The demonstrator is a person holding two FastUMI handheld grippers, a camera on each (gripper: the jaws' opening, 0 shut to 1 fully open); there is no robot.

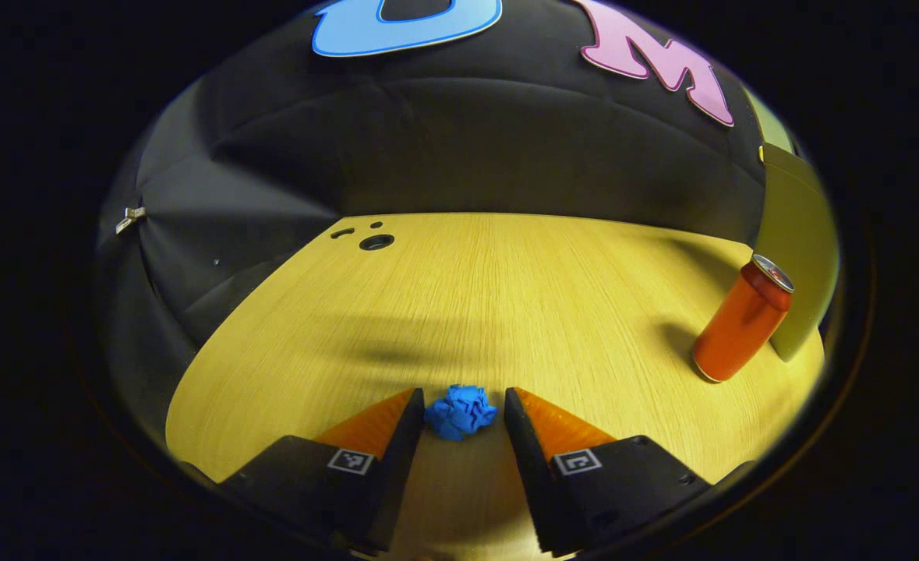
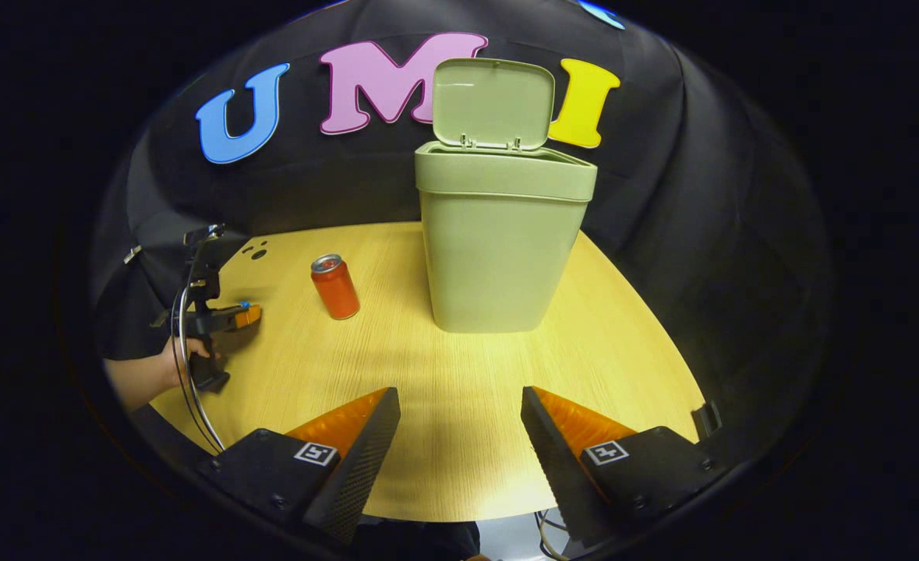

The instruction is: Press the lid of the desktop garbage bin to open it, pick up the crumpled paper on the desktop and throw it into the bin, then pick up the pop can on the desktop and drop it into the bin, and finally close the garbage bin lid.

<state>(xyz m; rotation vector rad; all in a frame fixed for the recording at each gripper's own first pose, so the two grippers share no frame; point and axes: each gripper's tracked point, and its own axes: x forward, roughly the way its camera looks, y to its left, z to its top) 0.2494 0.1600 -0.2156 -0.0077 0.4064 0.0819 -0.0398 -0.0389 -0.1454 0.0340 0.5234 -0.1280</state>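
Note:
A blue crumpled paper lies on the wooden table between the tips of my left gripper. The jaws stand narrowly apart, with a thin gap showing on the paper's right side. The orange pop can stands upright to the right, next to the green bin. In the right gripper view the bin stands at the back of the table with its lid flipped up. The can stands left of it. My right gripper hovers open over the table's near edge, holding nothing.
At the left of the right gripper view, a hand holds the left gripper low over the table. Small round holes mark the table's far left corner. Black cloth walls close in the back and sides.

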